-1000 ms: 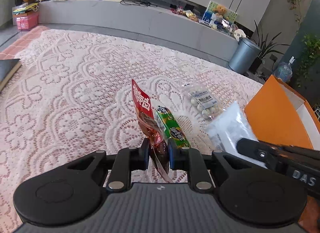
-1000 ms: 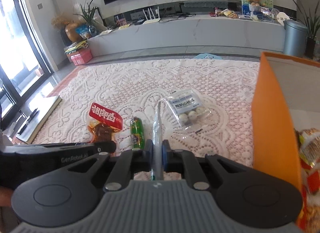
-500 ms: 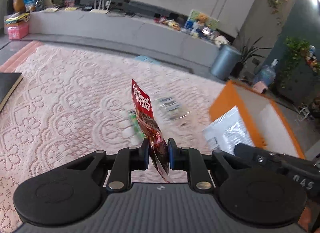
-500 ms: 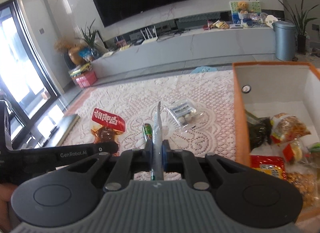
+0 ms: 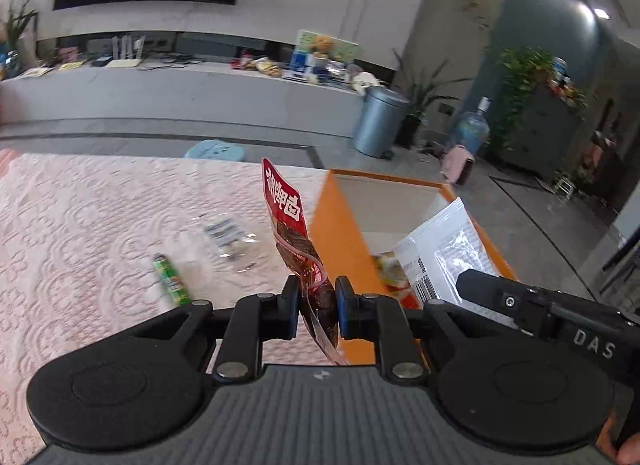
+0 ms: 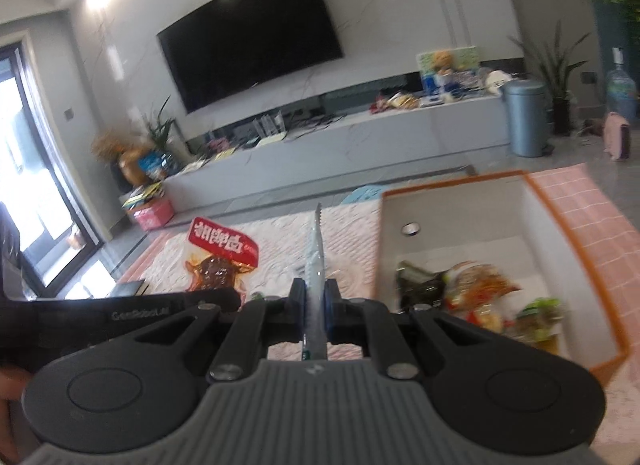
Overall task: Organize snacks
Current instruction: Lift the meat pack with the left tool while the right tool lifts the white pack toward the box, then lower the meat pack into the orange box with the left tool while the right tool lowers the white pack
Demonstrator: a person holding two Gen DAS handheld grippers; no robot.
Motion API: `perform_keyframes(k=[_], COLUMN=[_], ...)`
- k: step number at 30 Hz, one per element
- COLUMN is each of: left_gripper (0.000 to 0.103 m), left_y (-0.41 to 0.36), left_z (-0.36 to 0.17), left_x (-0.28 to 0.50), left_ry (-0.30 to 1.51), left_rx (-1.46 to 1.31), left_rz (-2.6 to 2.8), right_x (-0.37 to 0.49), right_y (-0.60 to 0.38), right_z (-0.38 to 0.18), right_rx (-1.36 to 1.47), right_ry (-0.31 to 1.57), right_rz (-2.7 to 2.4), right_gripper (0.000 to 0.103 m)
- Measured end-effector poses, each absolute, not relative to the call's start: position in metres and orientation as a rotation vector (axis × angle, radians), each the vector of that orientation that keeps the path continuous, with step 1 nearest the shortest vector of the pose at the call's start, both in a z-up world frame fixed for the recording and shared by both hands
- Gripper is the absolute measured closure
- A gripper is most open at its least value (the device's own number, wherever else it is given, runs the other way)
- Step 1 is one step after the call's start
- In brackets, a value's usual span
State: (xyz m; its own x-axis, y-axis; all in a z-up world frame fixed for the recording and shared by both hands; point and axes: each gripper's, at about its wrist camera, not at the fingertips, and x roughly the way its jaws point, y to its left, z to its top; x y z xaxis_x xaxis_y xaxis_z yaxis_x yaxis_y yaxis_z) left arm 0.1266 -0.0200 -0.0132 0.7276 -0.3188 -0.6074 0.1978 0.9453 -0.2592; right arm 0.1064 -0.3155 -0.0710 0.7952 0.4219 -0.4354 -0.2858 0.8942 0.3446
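My left gripper (image 5: 317,301) is shut on a red snack packet (image 5: 286,211) with white characters, held upright in the air beside the left wall of the orange box (image 5: 334,225). That red packet (image 6: 222,245) also shows at the left of the right wrist view. My right gripper (image 6: 316,301) is shut on a flat white packet (image 6: 314,265), seen edge-on; in the left wrist view the white packet (image 5: 444,241) hangs over the box. The orange box (image 6: 576,249) holds several snacks (image 6: 476,285). A green stick snack (image 5: 172,279) and a clear bag of white balls (image 5: 228,235) lie on the pink lace cloth (image 5: 80,217).
A grey media bench (image 6: 360,133) with a large television (image 6: 248,41) above it runs along the far wall. A round grey bin (image 5: 380,121) and potted plants (image 5: 520,77) stand beyond the table. A person's hand (image 5: 628,453) shows at the lower right corner.
Both grippers have risen off the cloth and swung right toward the orange box, each keeping its packet. The box's inside and the snacks in it have come into view.
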Motion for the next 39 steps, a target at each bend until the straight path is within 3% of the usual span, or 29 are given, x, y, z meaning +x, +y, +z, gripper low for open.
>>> perform_keyframes(k=[13, 28, 39], left_gripper=[0.083, 0.083, 0.084], left_y=[-0.088, -0.152, -0.176], left_z=[-0.009, -0.066, -0.099], left_x=[0.174, 0.248, 0.297], left_ry=[0.726, 0.915, 1.013], left_rx=[-0.117, -0.165, -0.199], left_rz=[-0.434, -0.603, -0.625], right_x=[0.127, 0.217, 0.279], right_y=[-0.411, -0.438, -0.44], right_z=[-0.068, -0.096, -0.111], right_rx=[0.314, 0.224, 0.171], right_ry=[0.529, 0.74, 0.793], right_rz=[0.225, 0.154, 0.133], right_gripper=[0.097, 0.097, 0.097])
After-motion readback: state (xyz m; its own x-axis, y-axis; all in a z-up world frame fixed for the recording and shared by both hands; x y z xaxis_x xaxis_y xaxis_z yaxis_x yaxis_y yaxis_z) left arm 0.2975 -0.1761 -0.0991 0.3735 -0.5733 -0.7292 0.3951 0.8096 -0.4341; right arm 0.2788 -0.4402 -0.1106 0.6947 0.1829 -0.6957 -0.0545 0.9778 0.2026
